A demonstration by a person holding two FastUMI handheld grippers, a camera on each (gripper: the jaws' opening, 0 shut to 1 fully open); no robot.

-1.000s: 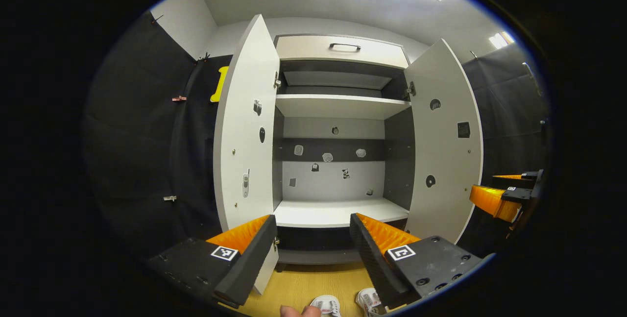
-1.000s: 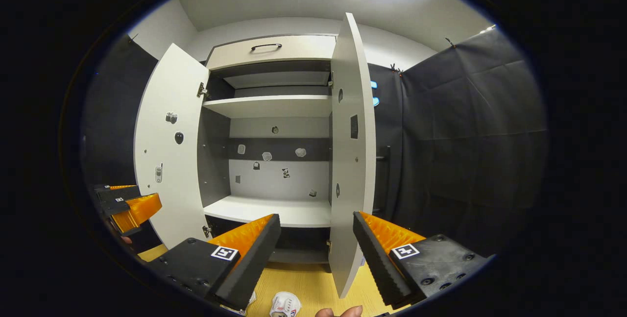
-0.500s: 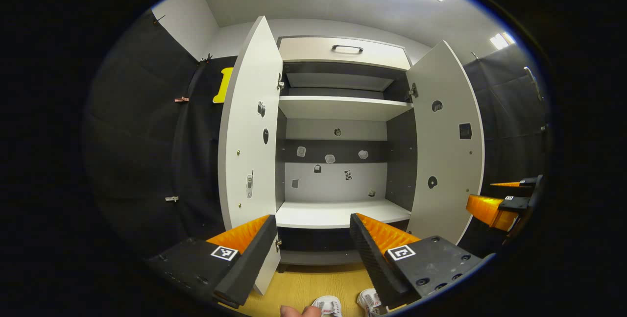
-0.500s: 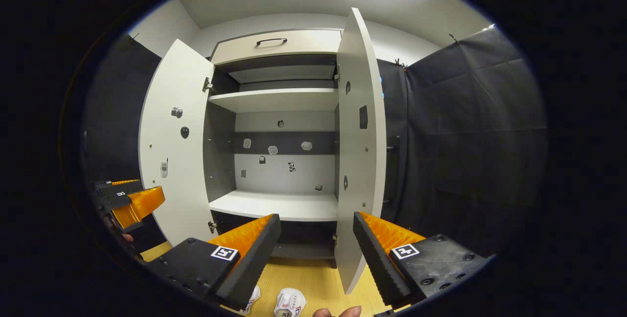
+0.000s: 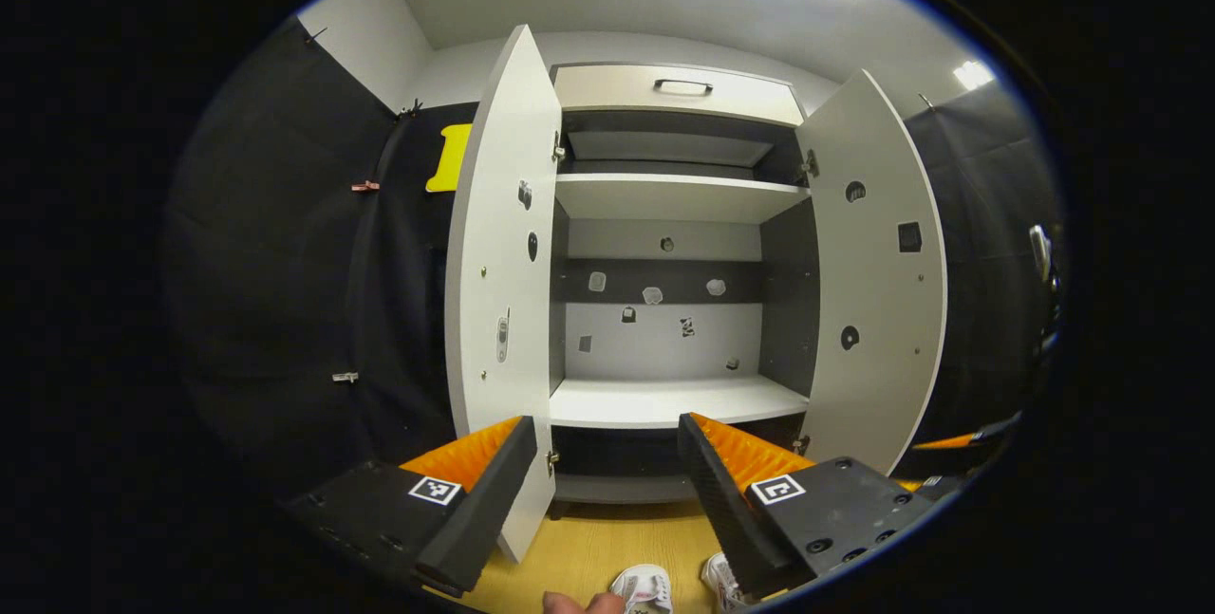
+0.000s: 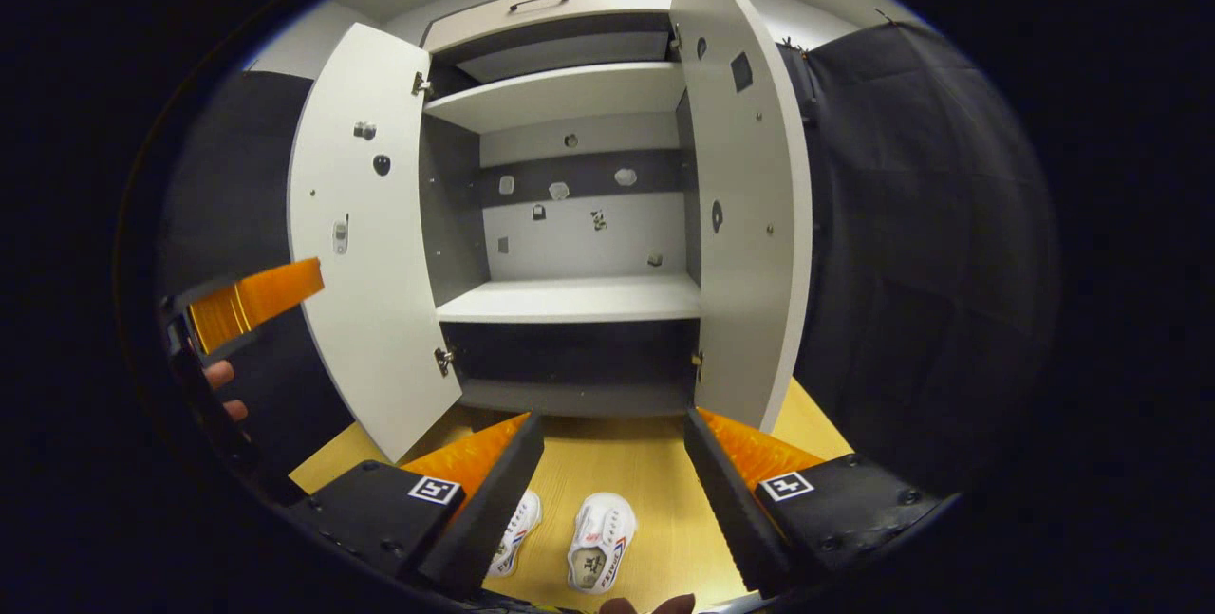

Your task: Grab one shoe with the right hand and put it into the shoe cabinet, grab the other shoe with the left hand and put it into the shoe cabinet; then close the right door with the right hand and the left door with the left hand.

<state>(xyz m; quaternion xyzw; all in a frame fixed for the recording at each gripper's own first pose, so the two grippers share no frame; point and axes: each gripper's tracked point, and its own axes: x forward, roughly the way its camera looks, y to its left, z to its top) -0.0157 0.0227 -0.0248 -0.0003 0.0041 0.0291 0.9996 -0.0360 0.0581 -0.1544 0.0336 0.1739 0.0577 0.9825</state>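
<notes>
Nearest to us, our right gripper (image 6: 612, 462) tips downward with its fingers spread wide and nothing between them; framed in that gap, the two white shoes (image 6: 600, 541) lie side by side on the wooden floor (image 6: 655, 472), just in front of the shoe cabinet (image 6: 579, 301). We judge the tilt is deliberate — it lines the open fingers up over the shoe to the right of the pair, the first one the task gives to this hand. The other shoe (image 6: 520, 524) sits partly behind the gripper's left finger.

Our left gripper (image 5: 600, 476) is held level, fingers likewise wide apart and empty, pointing into the cabinet rather than at the shoes, whose toes (image 5: 644, 586) just show at the bottom of the left gripper view. It seems to be waiting its turn, kept out of the right hand's way.

Beyond the shoes, the cabinet stands with both doors swung fully outward — the left door (image 6: 365, 234) and the right door (image 6: 750, 196) leave the mouth clear. The lower shelf (image 6: 579, 299) is bare and looks the easy landing place, being closest to the floor. Above it is an upper shelf (image 6: 560, 94), and at the top a drawer (image 6: 551, 5) with a dark handle.
</notes>
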